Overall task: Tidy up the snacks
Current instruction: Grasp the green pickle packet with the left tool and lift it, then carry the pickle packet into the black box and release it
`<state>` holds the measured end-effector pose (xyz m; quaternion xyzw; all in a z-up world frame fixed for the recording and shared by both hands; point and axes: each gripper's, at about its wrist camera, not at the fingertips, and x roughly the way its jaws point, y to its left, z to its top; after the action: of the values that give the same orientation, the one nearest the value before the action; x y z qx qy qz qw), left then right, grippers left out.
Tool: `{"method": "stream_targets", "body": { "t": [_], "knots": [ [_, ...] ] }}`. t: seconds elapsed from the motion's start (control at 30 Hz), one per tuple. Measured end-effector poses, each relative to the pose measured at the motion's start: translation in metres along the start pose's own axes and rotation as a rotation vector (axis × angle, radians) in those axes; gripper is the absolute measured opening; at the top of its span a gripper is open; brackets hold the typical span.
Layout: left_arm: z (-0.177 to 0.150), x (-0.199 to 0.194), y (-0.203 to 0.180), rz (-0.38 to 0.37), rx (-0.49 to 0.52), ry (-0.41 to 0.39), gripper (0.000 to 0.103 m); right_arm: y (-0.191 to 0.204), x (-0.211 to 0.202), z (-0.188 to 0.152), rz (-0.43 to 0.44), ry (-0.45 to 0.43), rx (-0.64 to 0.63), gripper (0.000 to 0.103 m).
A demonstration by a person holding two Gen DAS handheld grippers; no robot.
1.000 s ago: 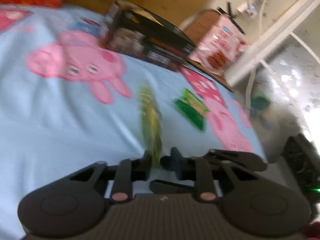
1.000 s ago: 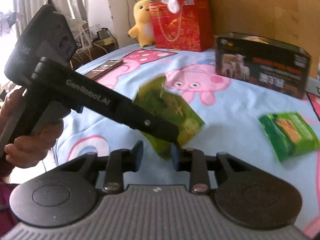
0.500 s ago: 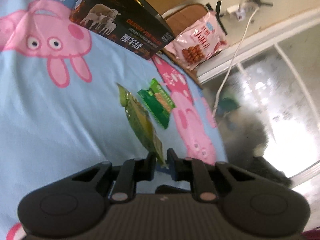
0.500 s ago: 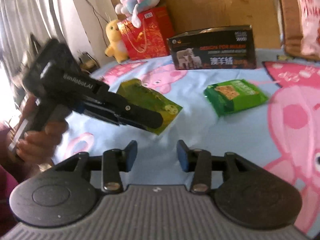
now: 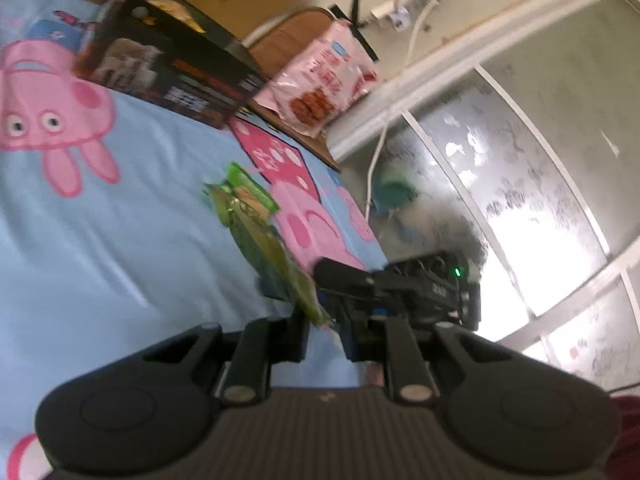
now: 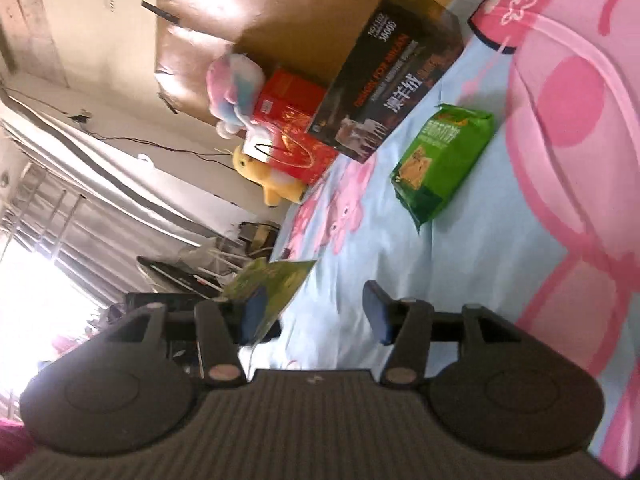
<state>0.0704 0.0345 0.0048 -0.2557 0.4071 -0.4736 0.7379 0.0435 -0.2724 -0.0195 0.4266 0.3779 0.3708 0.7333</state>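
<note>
My left gripper is shut on the lower edge of an olive-green snack packet, which sticks up edge-on over the blue cartoon bedspread. In the right wrist view the same olive-green packet shows just behind the left fingertip. A bright green snack bag lies flat on the bedspread ahead; in the left wrist view the green bag peeks out behind the held packet. My right gripper is rolled sideways, its jaws opening with only bedspread between them. A black open-topped box stands beyond the green bag.
A pink snack bag leans on a wooden chair beside the black box. A red gift bag, a yellow plush toy and a pastel plush toy sit at the bed's far end. The bed edge drops off toward frosted glass doors.
My right gripper has let go of the olive-green packet, pulled away, rolled sideways and widened. The left gripper still holds the packet and has swung toward the bed's right edge.
</note>
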Motion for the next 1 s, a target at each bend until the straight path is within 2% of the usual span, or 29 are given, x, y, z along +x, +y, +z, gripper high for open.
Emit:
{"method": "stream_targets", "body": {
  "t": [0.03, 0.07, 0.1, 0.13, 0.17, 0.2, 0.23, 0.27, 0.3, 0.43, 0.5, 0.57, 0.63, 0.77, 0.87, 0.93, 1.0],
  "knots": [
    [-0.001, 0.003, -0.002, 0.008, 0.009, 0.010, 0.017, 0.002, 0.007, 0.000, 0.008, 0.017, 0.008, 0.054],
    [-0.001, 0.005, -0.002, 0.037, 0.020, 0.018, 0.020, 0.003, 0.012, 0.001, 0.021, 0.023, 0.016, 0.040],
    [-0.002, 0.008, -0.002, 0.077, 0.026, 0.032, 0.023, 0.005, 0.016, 0.001, 0.030, 0.022, 0.018, 0.013],
    [-0.003, 0.007, -0.001, 0.117, 0.030, 0.039, 0.035, 0.008, 0.015, 0.001, 0.006, 0.012, 0.006, 0.012],
    [-0.005, 0.006, 0.000, 0.159, 0.037, 0.042, 0.053, 0.013, 0.016, 0.001, -0.017, 0.013, -0.018, 0.008],
    [-0.007, 0.004, 0.002, 0.204, 0.047, 0.041, 0.061, 0.016, 0.015, 0.000, -0.038, 0.015, -0.038, 0.007],
    [-0.009, 0.002, 0.004, 0.240, 0.051, 0.035, 0.062, 0.017, 0.016, -0.001, -0.075, 0.017, -0.065, 0.007],
    [-0.010, -0.001, 0.009, 0.243, 0.046, 0.030, 0.061, 0.019, 0.016, -0.003, -0.122, 0.018, -0.099, 0.005],
    [-0.010, -0.004, 0.014, 0.215, 0.017, 0.025, 0.061, 0.020, 0.017, -0.007, -0.174, 0.026, -0.132, 0.005],
    [-0.004, -0.006, 0.029, 0.166, -0.066, 0.005, 0.055, 0.015, 0.023, -0.014, -0.242, 0.060, -0.155, 0.005],
    [-0.001, -0.005, 0.034, 0.190, -0.068, 0.001, 0.032, 0.013, 0.022, -0.014, -0.237, 0.060, -0.155, 0.005],
    [0.001, -0.003, 0.037, 0.217, -0.077, 0.005, 0.021, 0.011, 0.020, -0.014, -0.246, 0.058, -0.159, 0.005],
    [0.006, -0.003, 0.041, 0.202, -0.091, 0.010, 0.021, 0.013, 0.020, -0.012, -0.259, 0.058, -0.172, 0.005],
    [0.032, -0.001, 0.029, 0.222, -0.016, -0.001, 0.021, 0.029, 0.026, 0.002, -0.290, 0.033, -0.248, 0.005],
    [0.068, 0.002, 0.015, 0.262, 0.060, -0.031, 0.021, 0.041, 0.031, 0.026, -0.311, -0.011, -0.309, 0.005],
    [0.097, 0.006, 0.006, 0.311, 0.125, -0.070, 0.024, 0.052, 0.041, 0.050, -0.330, -0.053, -0.353, 0.005],
    [0.127, 0.012, 0.004, 0.350, 0.148, -0.107, 0.027, 0.064, 0.052, 0.074, -0.356, -0.099, -0.416, 0.005]
  ]
}}
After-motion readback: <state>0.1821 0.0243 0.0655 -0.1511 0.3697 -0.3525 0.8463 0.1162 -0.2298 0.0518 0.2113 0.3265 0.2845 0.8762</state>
